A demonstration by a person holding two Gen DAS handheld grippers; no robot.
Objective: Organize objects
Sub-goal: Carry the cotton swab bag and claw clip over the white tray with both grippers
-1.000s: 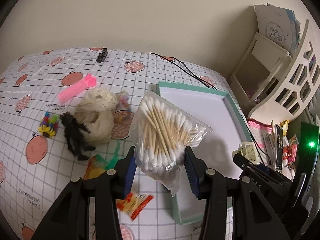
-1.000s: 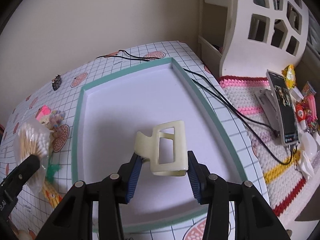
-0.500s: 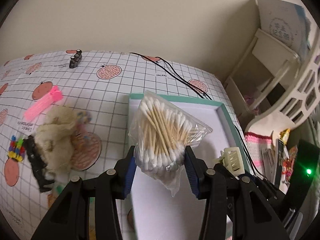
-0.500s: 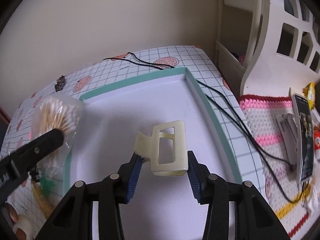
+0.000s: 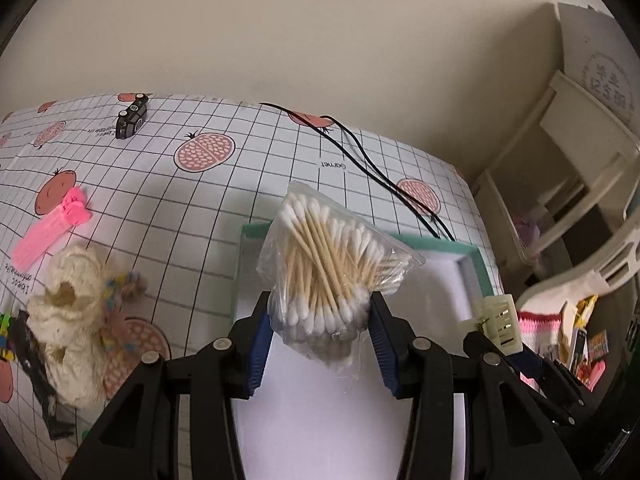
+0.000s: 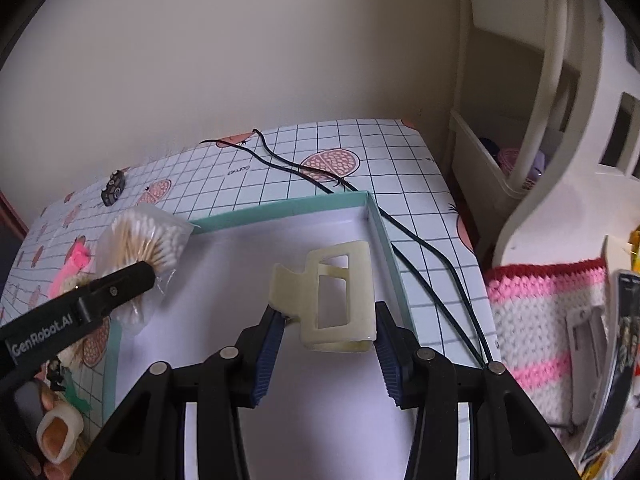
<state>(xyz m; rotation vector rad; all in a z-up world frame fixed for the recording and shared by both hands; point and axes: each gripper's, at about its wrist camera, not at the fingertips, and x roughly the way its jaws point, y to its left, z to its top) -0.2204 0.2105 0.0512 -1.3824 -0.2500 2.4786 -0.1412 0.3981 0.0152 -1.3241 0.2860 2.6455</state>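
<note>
The left gripper (image 5: 320,330) pinched a clear bag of cotton swabs (image 5: 328,272) above the tray's (image 5: 478,258) left edge. The right gripper (image 6: 330,336) clamped a cream hair claw clip (image 6: 340,296) over the tray's right side. Beyond, black cables (image 6: 320,178) crossed the tablecloth's (image 5: 248,176) far edge.

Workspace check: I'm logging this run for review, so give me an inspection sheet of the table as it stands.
Surface: grid-and-fruit tablecloth.
Job's things: bag of cotton swabs and cream hair claw, both held above the teal-rimmed tray.
Clutter: pink clip, cream scrunchie, small black item, left of the tray.
Grippers: left gripper shut on the bag; right gripper shut on the claw.
Cables: black cables cross the table beside the tray's right rim.
Surroundings: white shelf unit, crocheted mat.
</note>
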